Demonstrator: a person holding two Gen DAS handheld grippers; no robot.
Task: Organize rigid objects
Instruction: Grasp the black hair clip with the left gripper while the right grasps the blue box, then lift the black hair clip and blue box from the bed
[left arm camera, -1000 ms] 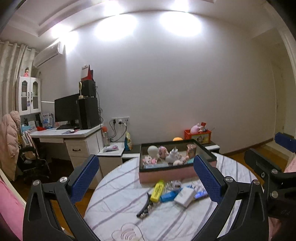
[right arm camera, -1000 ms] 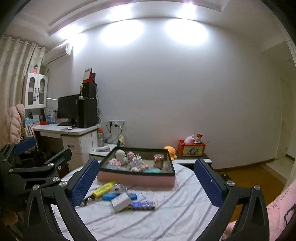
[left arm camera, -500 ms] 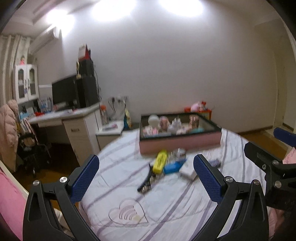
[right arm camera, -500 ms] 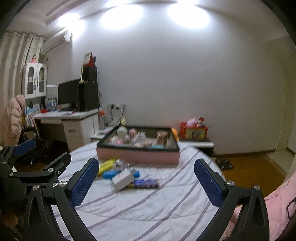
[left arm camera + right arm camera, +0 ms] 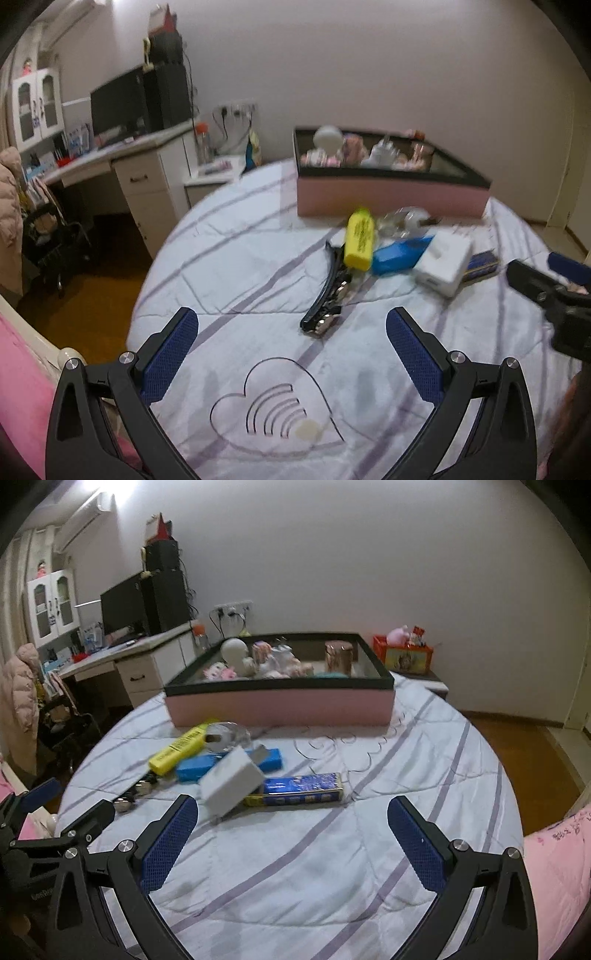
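Note:
A pink tray with a black rim (image 5: 388,194) (image 5: 280,703) holds several small figurines at the far side of the round bed. In front of it lie a yellow highlighter (image 5: 360,242) (image 5: 177,749), a blue box (image 5: 397,254) (image 5: 195,768), a white charger (image 5: 443,264) (image 5: 232,781), a dark blue bar (image 5: 295,794), a clear glass piece (image 5: 225,736) and a black hair clip (image 5: 325,299). My left gripper (image 5: 291,354) is open and empty, short of the clip. My right gripper (image 5: 291,838) is open and empty, short of the charger.
The bed has a white quilt with purple stripes (image 5: 388,775) and a heart pattern (image 5: 273,402). A desk with a monitor (image 5: 122,110) stands at the left. A red box of toys (image 5: 402,653) sits by the wall. Wooden floor lies around the bed.
Both grippers have tilted down and moved closer to the pile of objects on the bed. Both stay open and empty.

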